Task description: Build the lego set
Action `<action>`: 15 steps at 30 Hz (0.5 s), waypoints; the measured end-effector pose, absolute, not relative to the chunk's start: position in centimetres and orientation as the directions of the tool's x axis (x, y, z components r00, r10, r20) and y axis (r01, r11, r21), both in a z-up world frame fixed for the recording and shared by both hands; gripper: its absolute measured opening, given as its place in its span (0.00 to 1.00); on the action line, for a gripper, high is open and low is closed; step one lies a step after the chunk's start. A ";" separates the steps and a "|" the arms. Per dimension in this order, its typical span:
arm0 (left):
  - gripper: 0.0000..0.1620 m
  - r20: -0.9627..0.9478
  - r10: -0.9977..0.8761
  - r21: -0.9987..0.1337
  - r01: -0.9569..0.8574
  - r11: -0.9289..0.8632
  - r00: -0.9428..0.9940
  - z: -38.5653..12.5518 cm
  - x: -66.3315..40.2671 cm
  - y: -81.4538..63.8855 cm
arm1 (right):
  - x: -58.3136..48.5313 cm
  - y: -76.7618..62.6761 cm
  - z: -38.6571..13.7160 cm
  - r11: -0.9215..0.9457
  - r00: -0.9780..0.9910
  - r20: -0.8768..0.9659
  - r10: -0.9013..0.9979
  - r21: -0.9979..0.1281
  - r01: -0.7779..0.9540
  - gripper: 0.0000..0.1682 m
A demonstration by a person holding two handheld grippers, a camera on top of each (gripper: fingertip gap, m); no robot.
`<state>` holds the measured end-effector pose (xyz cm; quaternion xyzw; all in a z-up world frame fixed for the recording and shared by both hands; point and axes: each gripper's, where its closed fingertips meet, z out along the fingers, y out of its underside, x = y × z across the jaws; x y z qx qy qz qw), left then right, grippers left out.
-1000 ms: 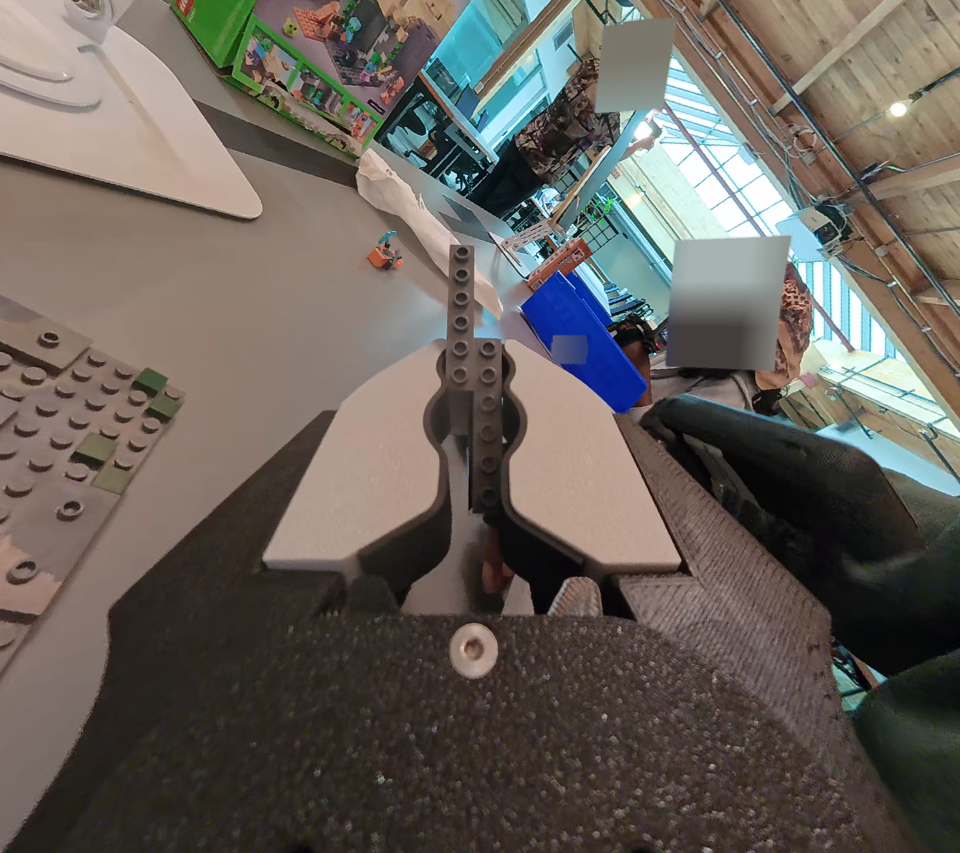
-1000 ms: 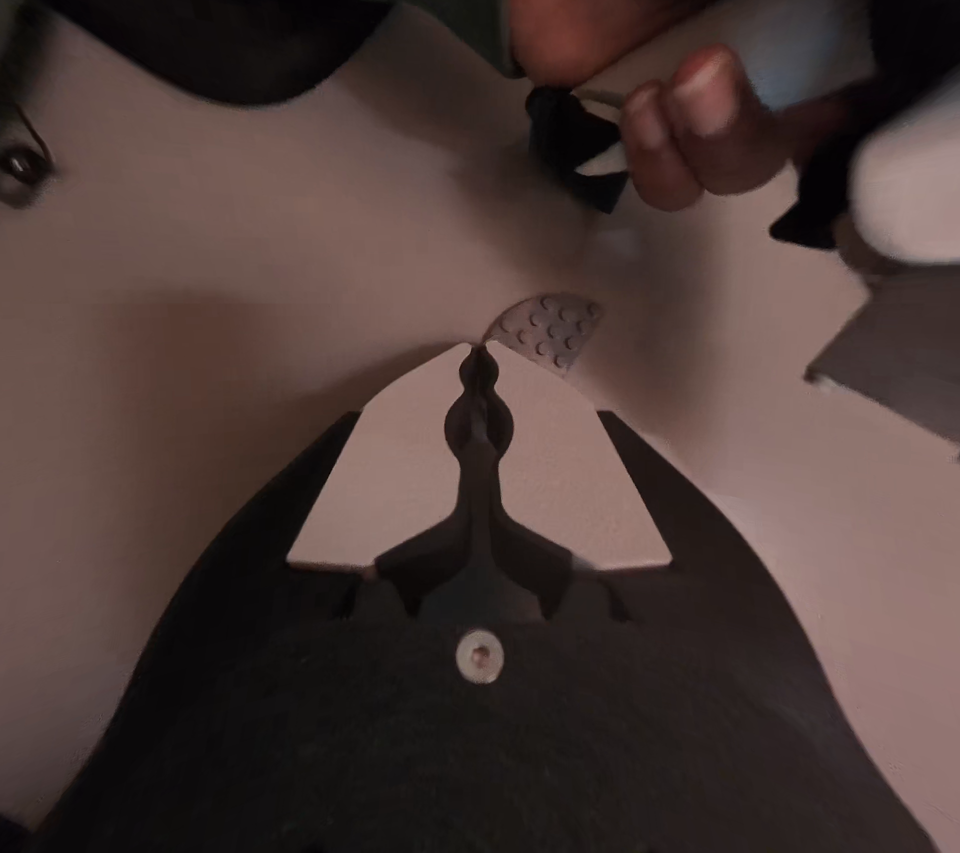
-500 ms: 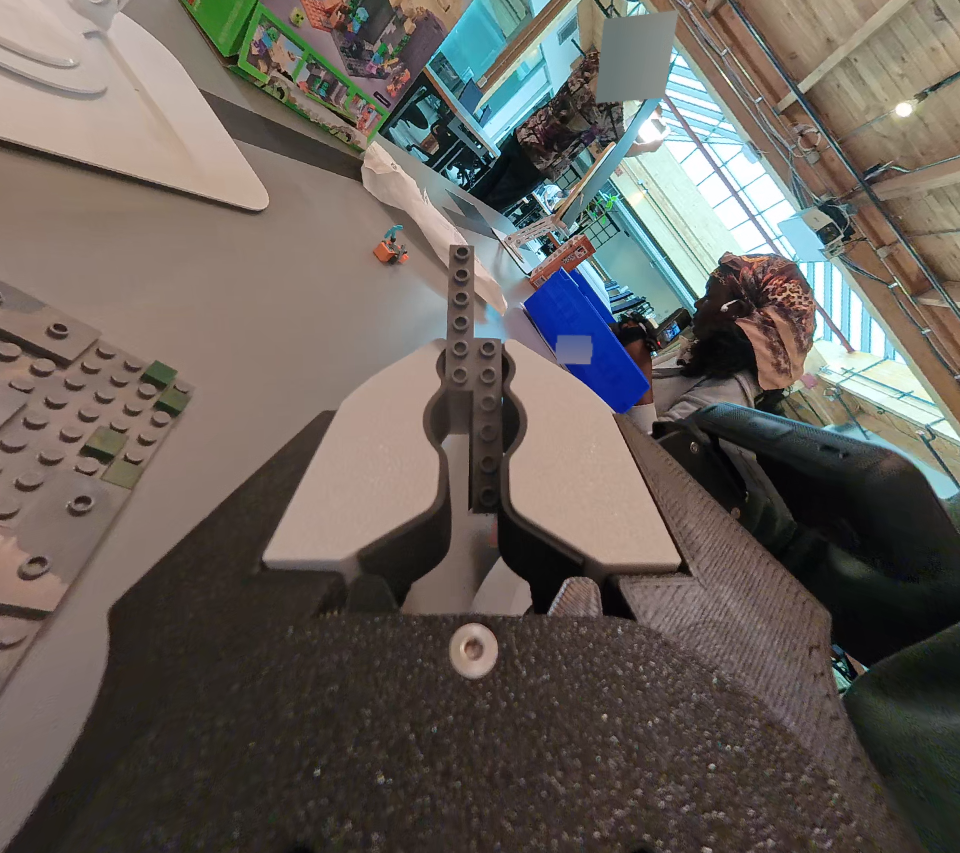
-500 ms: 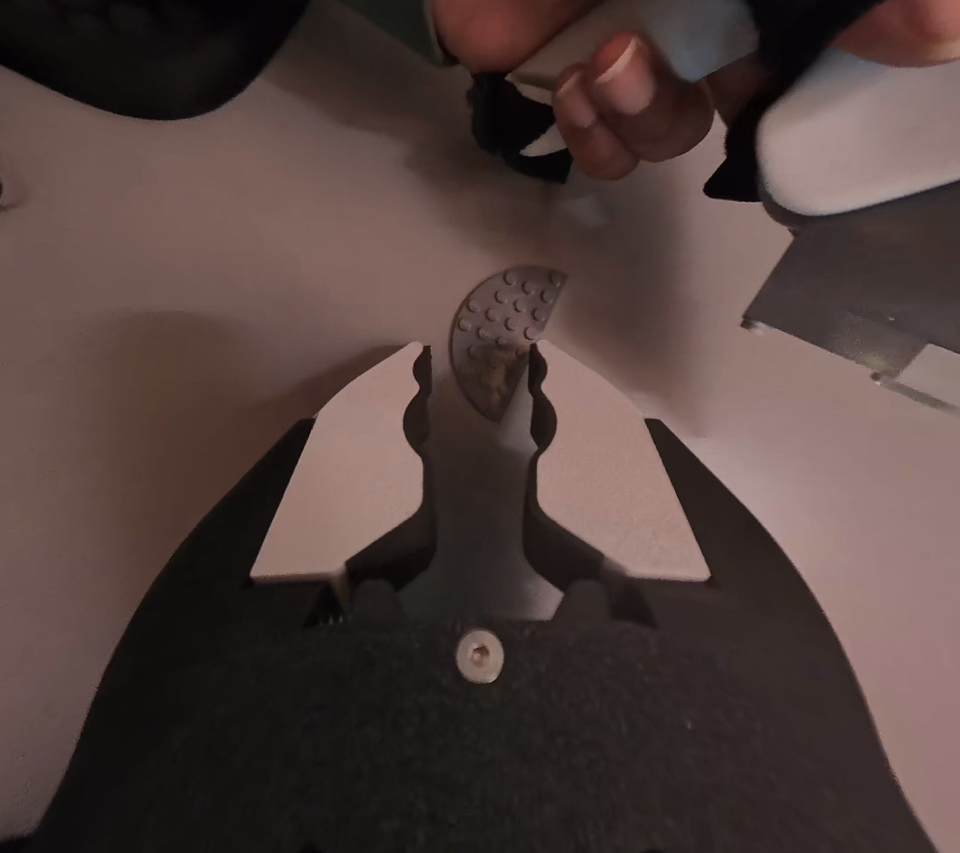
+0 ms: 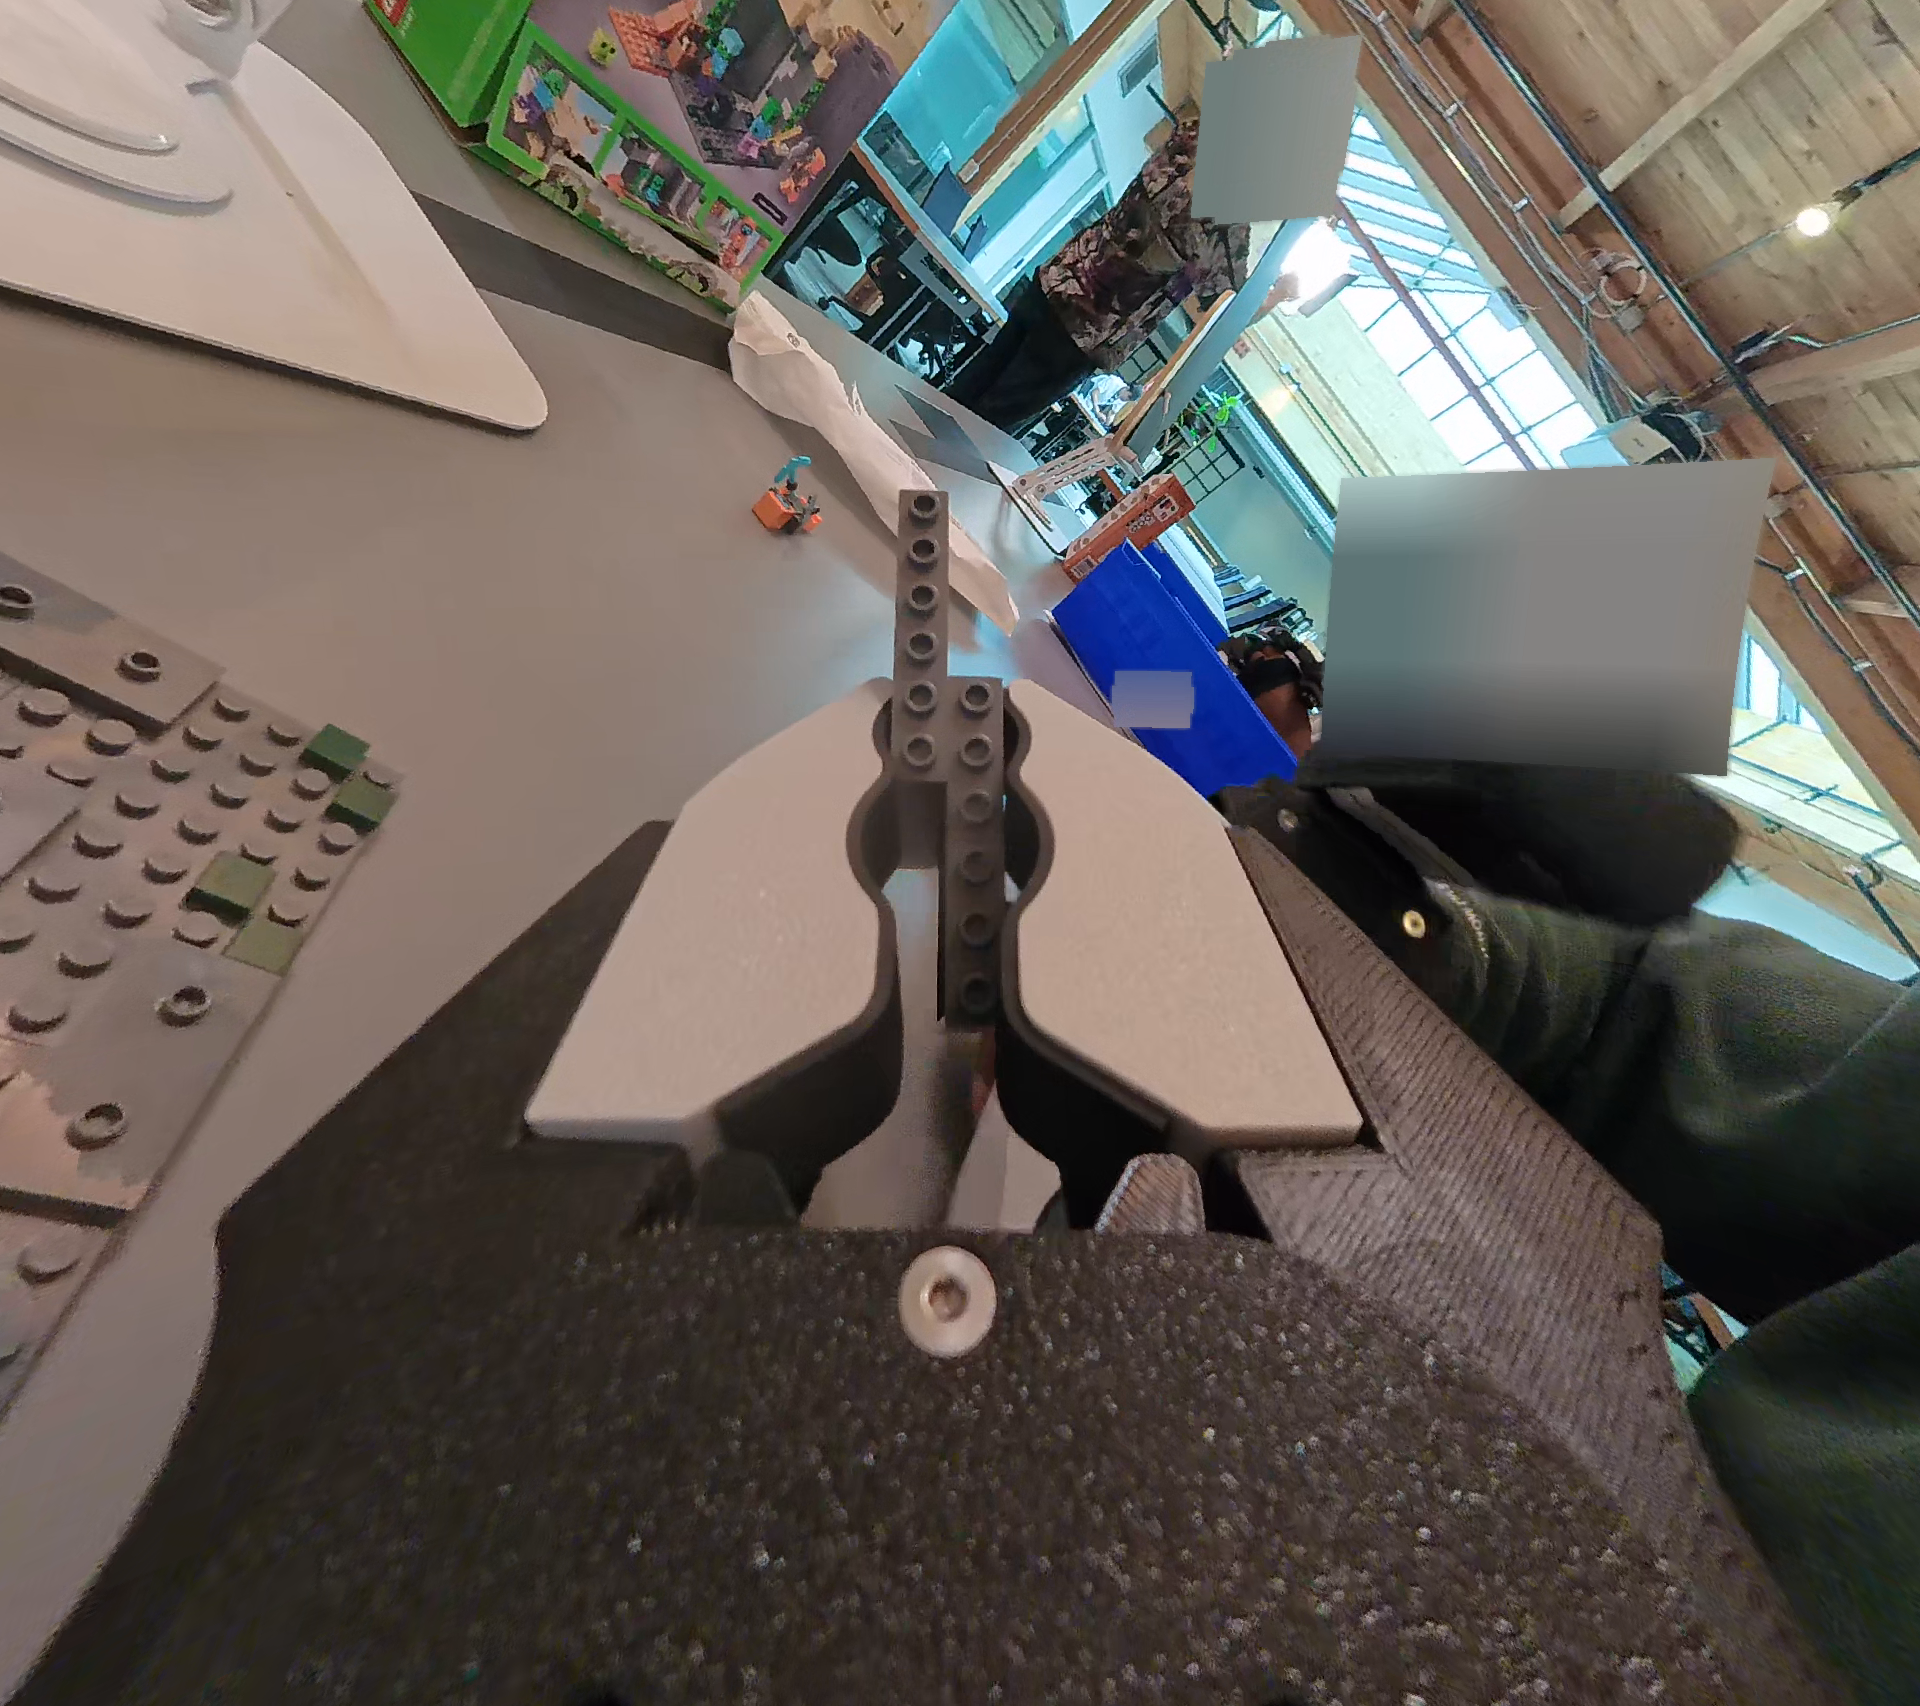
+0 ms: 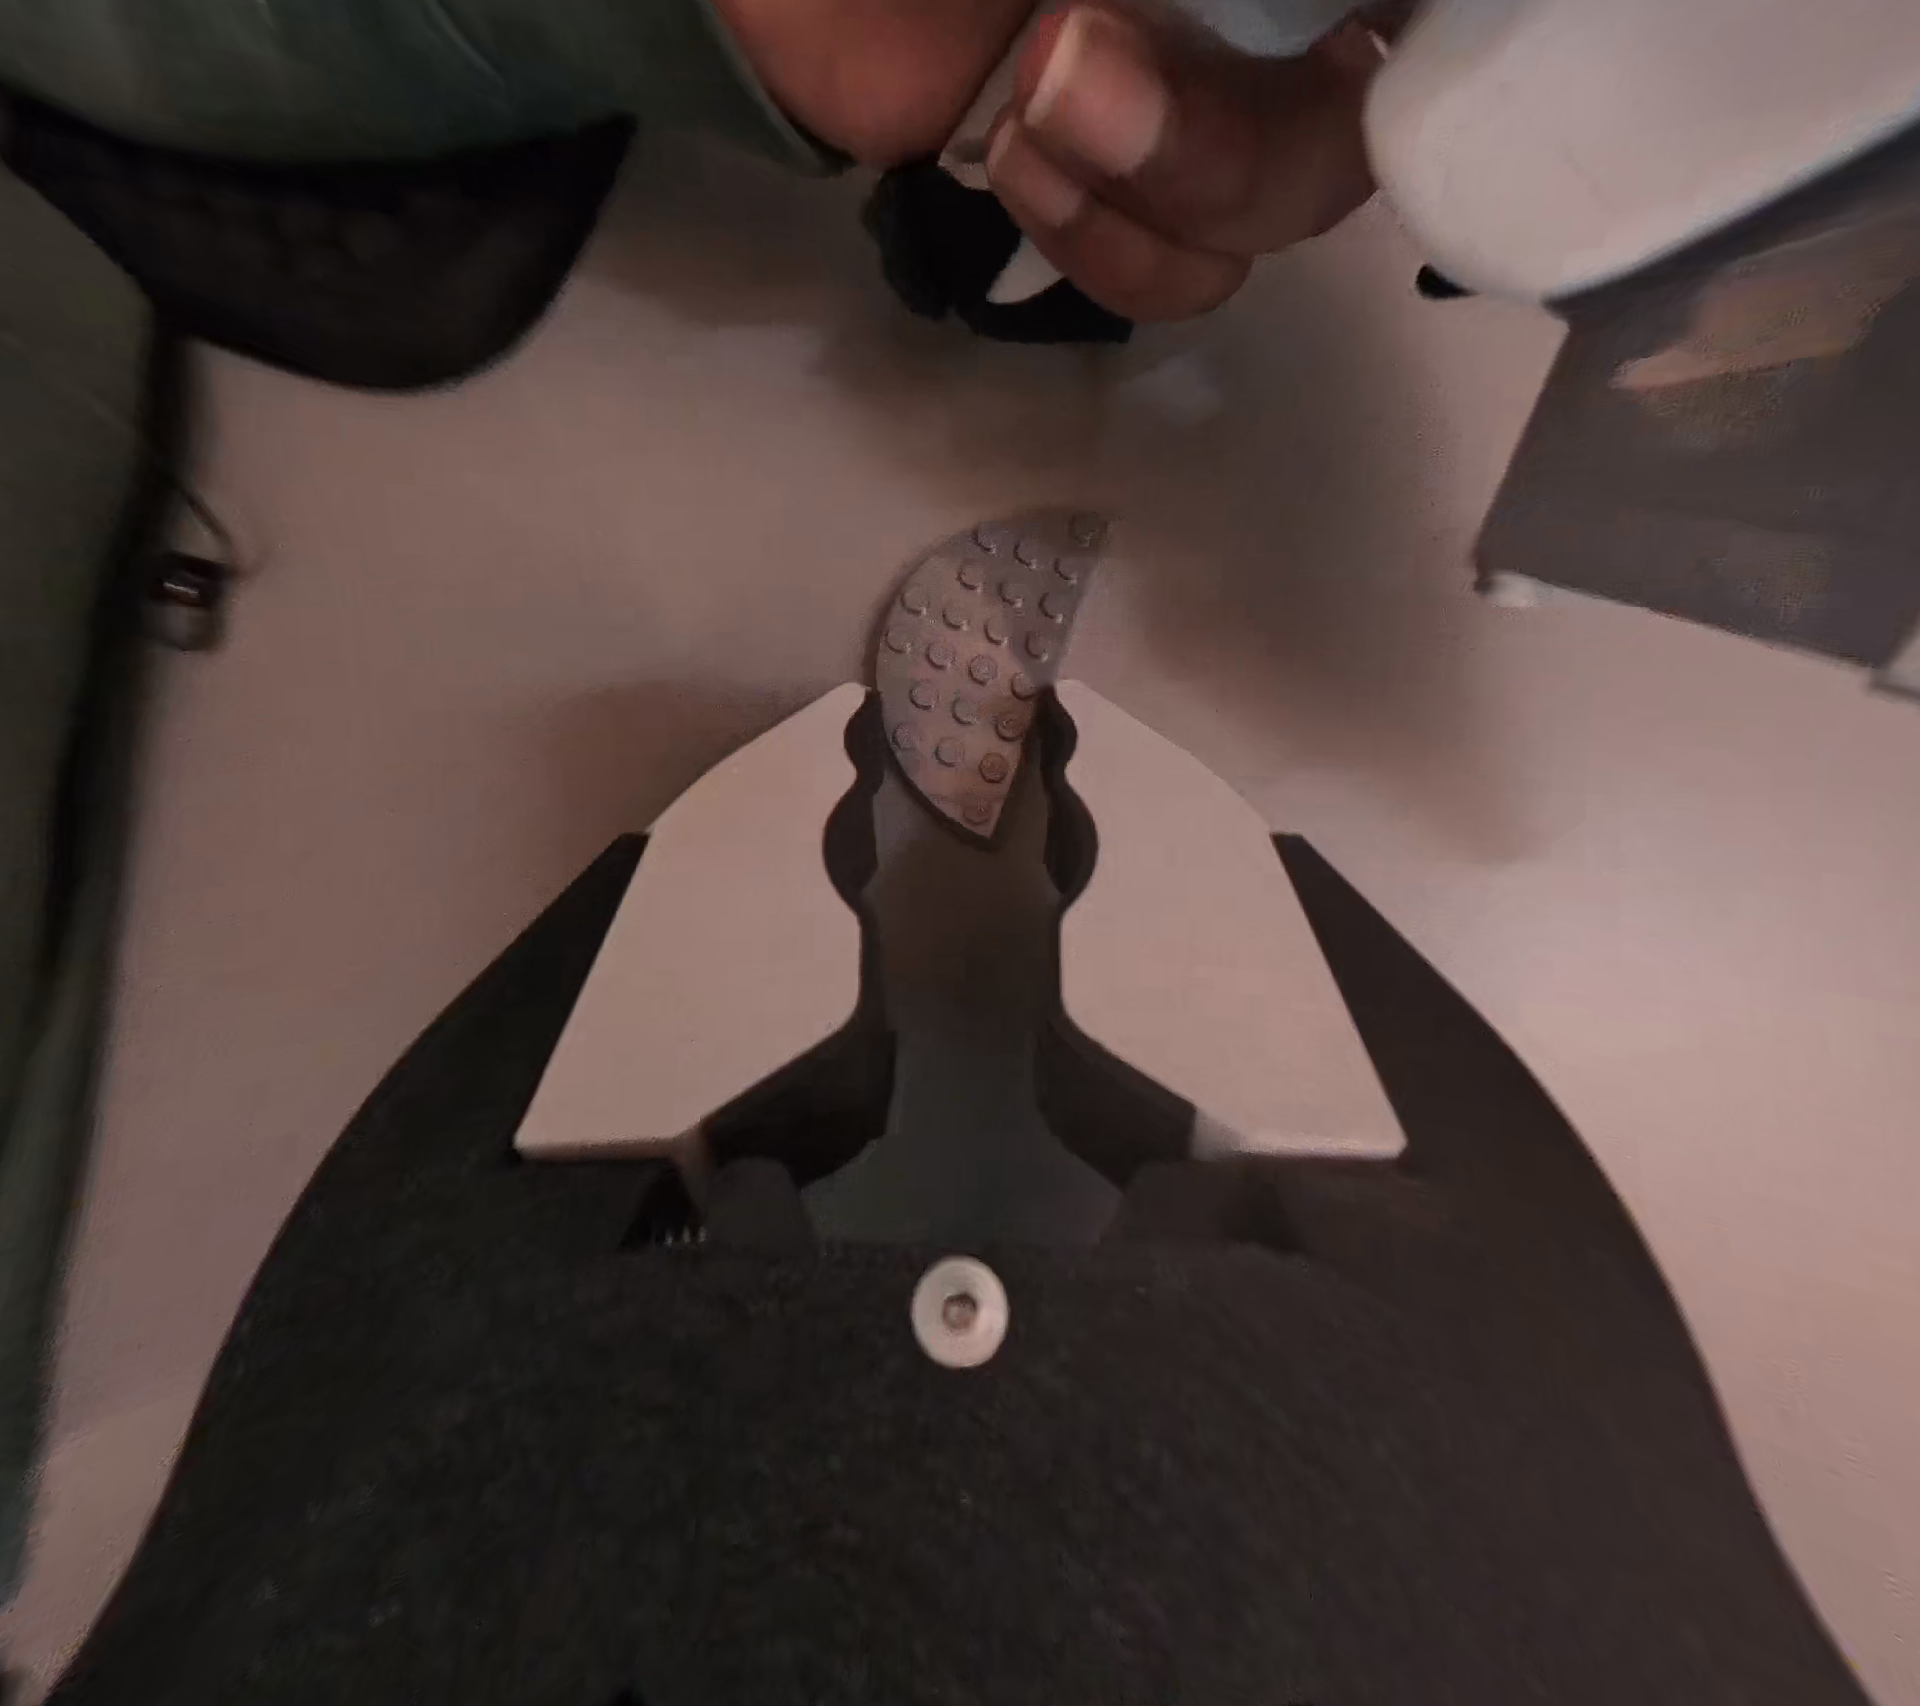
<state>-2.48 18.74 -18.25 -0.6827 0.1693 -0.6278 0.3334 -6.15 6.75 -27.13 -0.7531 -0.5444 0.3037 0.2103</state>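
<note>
Clamping two joined dark grey bricks [image 5: 951,783], the left gripper [image 5: 951,825] holds them with their long axis running forward along the fingers, above the grey worktop [image 5: 520,576]; the studded baseplate [image 5: 135,835] lies to its left, and the green set box [image 5: 665,15] behind bears printed branding. Seen from the right wrist, the right gripper [image 6: 956,721] is closing loosely around a grey half-round plate [image 6: 982,669] on the worktop, its straight edge slanting forward-right; whether it is truly pinched I cannot tell.

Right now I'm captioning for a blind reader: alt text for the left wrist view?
The left tongs clamp two joined dark grey studded strips above a grey table. A studded grey baseplate lies left, a green set box stands behind.
</note>
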 end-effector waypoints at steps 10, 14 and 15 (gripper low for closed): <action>0.09 0.754 -0.641 -0.657 0.165 -0.736 0.145 -18.8 -2.0 18.5 | -3.1 2.8 -24.4 -0.847 0.228 -0.906 0.355 -0.209 0.489 0.17; 0.09 0.751 -0.644 -0.660 0.154 -0.735 0.146 -19.0 -1.9 18.3 | -1.1 2.1 -23.9 -0.870 0.246 -0.939 0.240 -0.095 0.484 0.17; 0.09 0.751 -0.644 -0.660 0.151 -0.736 0.145 -19.1 -1.8 18.2 | -0.4 1.8 -23.6 -0.868 0.254 -0.943 0.214 -0.064 0.493 0.17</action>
